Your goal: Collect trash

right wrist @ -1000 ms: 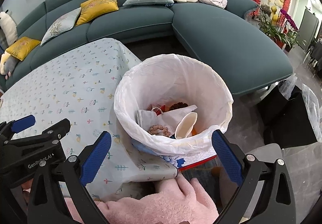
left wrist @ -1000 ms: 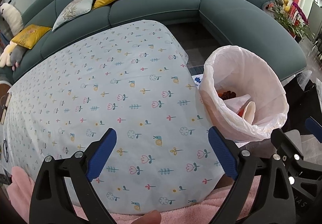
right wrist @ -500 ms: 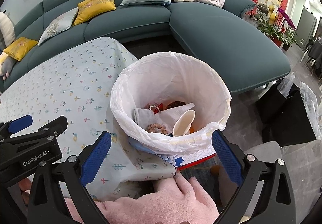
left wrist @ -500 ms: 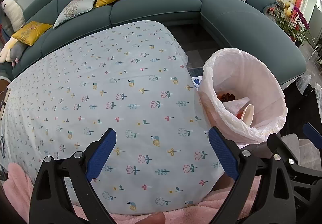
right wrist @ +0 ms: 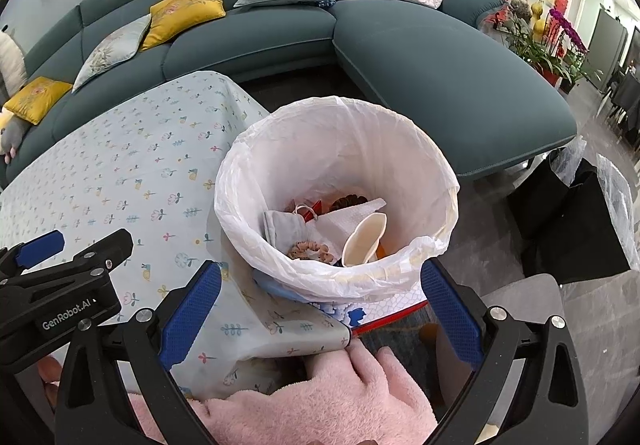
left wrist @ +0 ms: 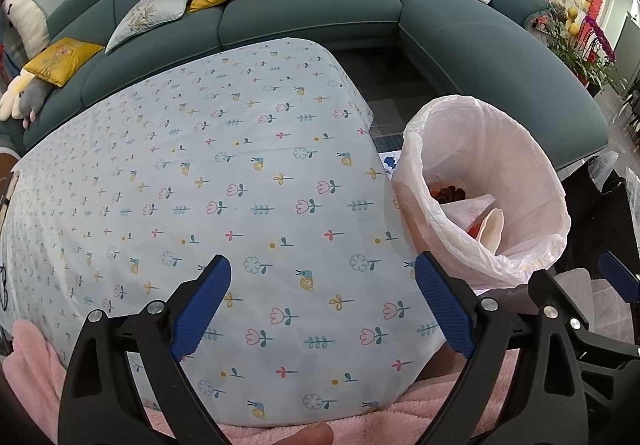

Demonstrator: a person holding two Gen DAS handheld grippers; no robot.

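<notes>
Legible text, one item: "GenRobot.AI", white lettering on the black body of the left gripper (right wrist: pixel 60 265), seen at the left edge of the right wrist view. No other readable text, label, number or sign in either view; the tablecloth (left wrist: pixel 240 165) carries only printed flowers and snails.

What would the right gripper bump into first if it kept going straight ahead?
Probably the near rim of the white bag lining the trash bin: the open right gripper points right at it. Depth is hard to judge, so that is a guess.
</notes>
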